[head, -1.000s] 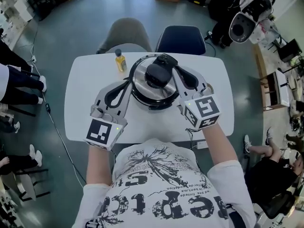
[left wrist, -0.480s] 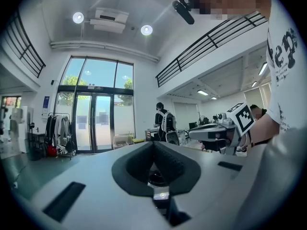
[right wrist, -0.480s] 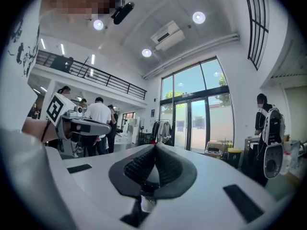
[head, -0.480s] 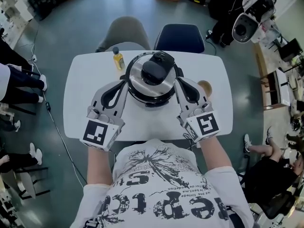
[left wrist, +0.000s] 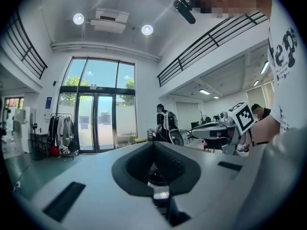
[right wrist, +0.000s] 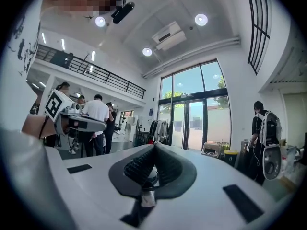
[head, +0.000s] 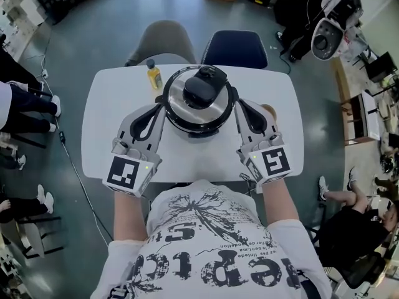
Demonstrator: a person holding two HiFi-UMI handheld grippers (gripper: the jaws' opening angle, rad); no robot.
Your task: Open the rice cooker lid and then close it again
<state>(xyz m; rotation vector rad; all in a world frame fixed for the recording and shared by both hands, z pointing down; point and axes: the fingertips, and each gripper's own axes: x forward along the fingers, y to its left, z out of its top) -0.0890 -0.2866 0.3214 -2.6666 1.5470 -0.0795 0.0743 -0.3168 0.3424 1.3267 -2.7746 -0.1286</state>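
The right hand-held gripper has drawn back off the lid of the rice cooker and now sits at the cooker's right side, jaws clenched together on nothing. The left hand-held gripper, also clenched and empty, lies just beside the cooker's left side. The cooker stands in the middle of the white tabletop with its lid down. A yellow bottle stands near it, on the far left.
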